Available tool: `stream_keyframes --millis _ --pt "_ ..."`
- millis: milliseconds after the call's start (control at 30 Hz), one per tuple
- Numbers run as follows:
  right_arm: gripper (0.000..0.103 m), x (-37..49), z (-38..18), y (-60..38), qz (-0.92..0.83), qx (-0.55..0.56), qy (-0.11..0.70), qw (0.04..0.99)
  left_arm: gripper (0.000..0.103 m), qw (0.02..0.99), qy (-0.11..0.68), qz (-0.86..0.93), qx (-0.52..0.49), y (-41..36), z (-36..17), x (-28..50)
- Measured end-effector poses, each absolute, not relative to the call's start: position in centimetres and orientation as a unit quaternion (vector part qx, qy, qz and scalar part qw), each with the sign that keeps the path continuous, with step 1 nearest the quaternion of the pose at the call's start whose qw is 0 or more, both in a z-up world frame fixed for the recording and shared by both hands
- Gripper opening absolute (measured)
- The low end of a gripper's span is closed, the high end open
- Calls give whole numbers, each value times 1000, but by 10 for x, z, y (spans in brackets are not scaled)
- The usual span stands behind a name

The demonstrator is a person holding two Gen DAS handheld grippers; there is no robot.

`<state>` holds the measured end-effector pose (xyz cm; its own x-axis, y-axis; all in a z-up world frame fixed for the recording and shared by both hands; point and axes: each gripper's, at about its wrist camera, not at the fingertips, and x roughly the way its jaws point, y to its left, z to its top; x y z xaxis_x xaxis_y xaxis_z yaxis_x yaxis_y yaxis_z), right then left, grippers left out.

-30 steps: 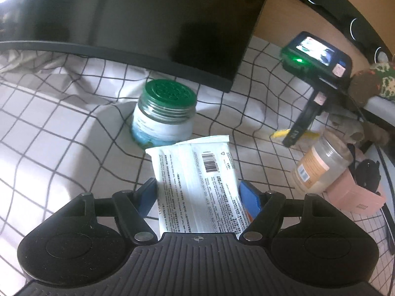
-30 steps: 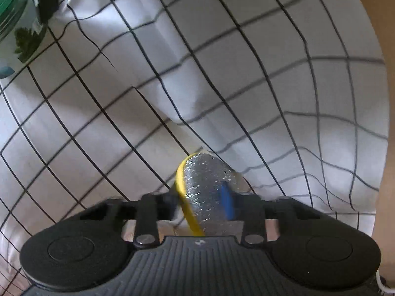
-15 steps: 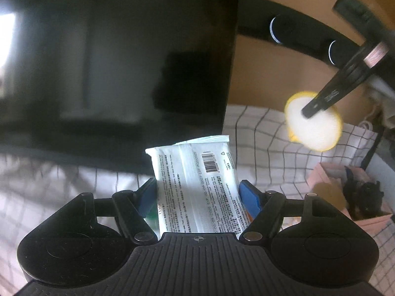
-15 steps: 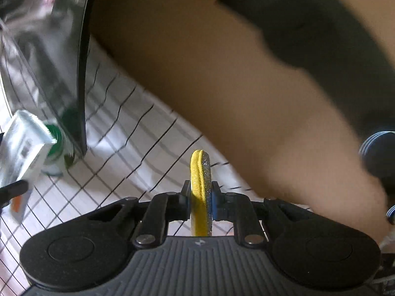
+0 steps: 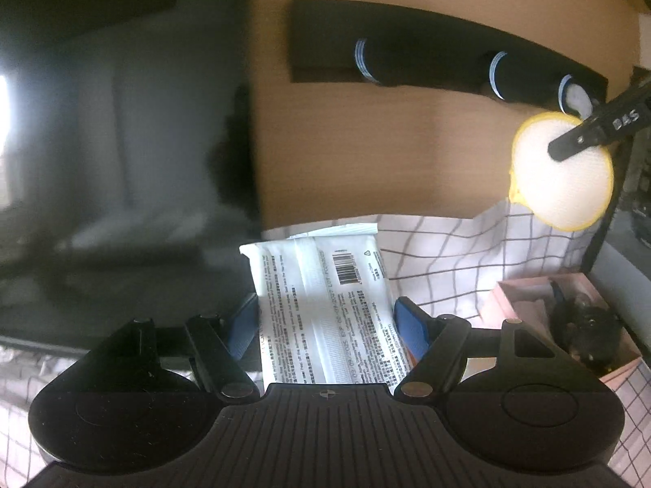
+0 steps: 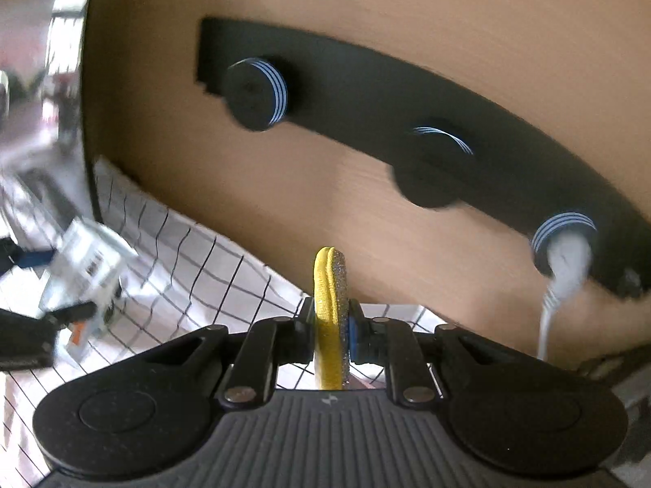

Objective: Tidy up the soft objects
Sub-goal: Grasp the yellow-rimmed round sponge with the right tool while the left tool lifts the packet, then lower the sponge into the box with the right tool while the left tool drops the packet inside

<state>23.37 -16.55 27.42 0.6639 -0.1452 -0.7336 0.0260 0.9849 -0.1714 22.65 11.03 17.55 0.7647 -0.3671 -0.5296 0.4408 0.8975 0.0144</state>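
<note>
Left gripper [image 5: 327, 319], blue pads clamped on the sides of a white wipes packet [image 5: 325, 305], raised above the checked cloth [image 5: 447, 252]. Right gripper [image 6: 331, 331], pressed together on a yellow round sponge [image 6: 329, 313] held edge-on before the black hook rail [image 6: 366, 93].

You had in front of you a wall of light brown wood [image 6: 366, 8]. A long black rail [image 6: 407, 93] was fixed on it, with three round black pegs with blue-white rings; one peg [image 6: 256, 93] stood at 11 o'clock in the right wrist view. A white cable [image 6: 557, 284] hung at the 3 o'clock peg. A dark glossy screen [image 5: 122, 142] filled the 9 o'clock side of the left wrist view, with bright light reflected. Below lay a white cloth with black grid lines [image 5: 468, 252]. A pink box [image 5: 512, 297] stood at 4 o'clock.
</note>
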Motion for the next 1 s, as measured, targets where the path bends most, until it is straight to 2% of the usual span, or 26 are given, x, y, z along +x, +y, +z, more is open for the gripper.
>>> stream_keyframes --millis 233,467,700,867,1000 --pt "15 190 269 -235 -74 36 371 925 77 925 276 -253 70 64 180 230" --pt "15 155 269 -265 -122 75 344 928 77 901 297 -313 55 -3 174 238" --pt "15 147 256 -266 -124 90 343 927 78 858 332 -389 43 -72 142 233" --pt "15 147 245 -271 -135 100 351 921 79 805 403 -436 7 -114 106 240" --pt "15 152 228 -281 -143 126 363 912 79 816 389 -425 47 -131 87 230"
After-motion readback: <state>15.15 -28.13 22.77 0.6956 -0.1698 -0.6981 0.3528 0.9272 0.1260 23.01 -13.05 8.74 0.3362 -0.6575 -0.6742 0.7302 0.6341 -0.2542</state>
